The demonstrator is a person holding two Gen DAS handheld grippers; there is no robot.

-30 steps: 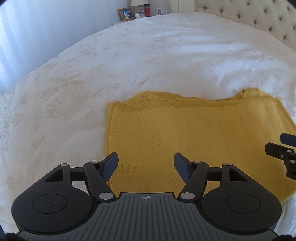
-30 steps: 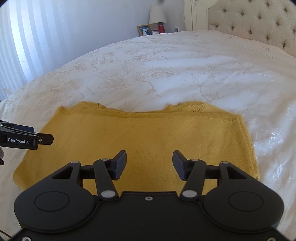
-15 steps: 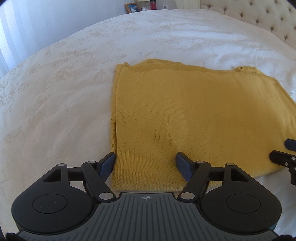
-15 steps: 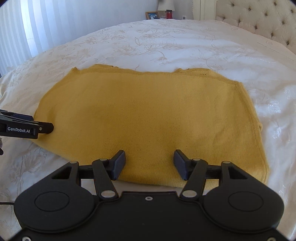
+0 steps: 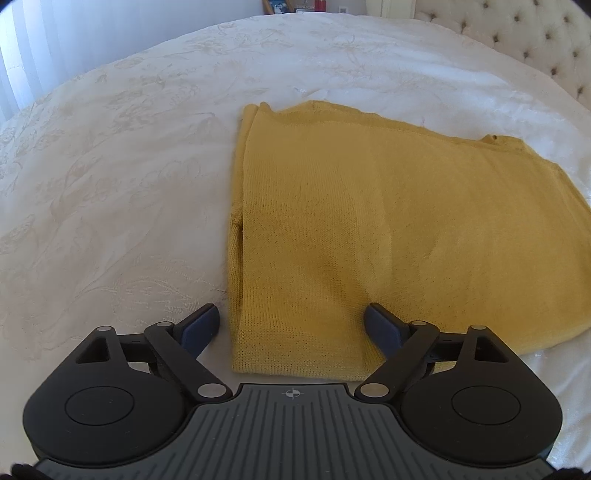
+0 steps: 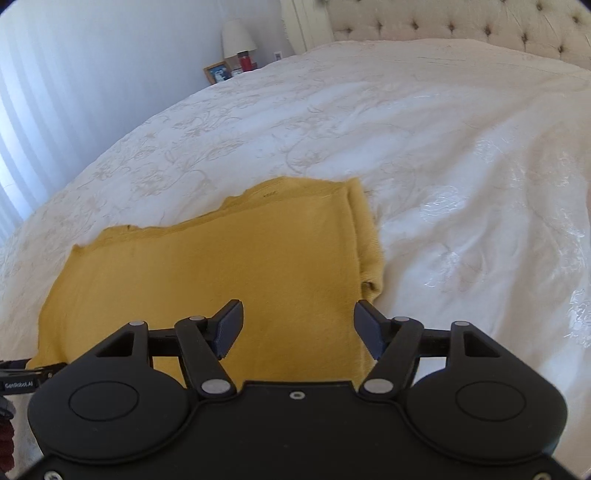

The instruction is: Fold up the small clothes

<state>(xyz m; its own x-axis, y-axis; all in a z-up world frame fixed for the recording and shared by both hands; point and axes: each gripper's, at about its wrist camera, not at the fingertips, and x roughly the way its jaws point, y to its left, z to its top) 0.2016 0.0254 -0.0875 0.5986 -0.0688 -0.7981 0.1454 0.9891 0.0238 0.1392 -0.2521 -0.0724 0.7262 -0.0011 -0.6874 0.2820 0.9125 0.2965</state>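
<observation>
Both grippers have dropped back toward the near hem vs a sec ago; the garment now fills more of each view, and the right one has swung out to the right-hand corner.

We've got the left gripper (image 5: 291,326) low over the near-left corner of the yellow knit top (image 5: 388,229), fingers spread wide, nothing pinched: one fingertip sits on the white bedspread (image 5: 122,192) just beside the left edge, the other over the cloth. Right gripper (image 6: 297,325) is likewise wide open, straddling the near-right corner of the top (image 6: 221,266), empty.

Top lies flat on the bed, already folded into a rectangle by the look of it, w/ layered edges showing at both sides.

Our read: next is a corner grab on both sides, then a fold away from us. To do it well, we go down till the lower finger slides under all layers at the hem, not just the top ply, since the left edge shows a gap between plies. Close both together, lift evenly, keep the hem taut btwn the two so it doesn't sag mid-span.

Around: tufted headboard (image 6: 461,22) far off, and a lamp (image 6: 238,38), picture frame (image 6: 217,72) and red cup (image 6: 244,61) on the far bedside, all well apart. Nothing blocks us; soft quilt may bunch up w/ the pinch.
</observation>
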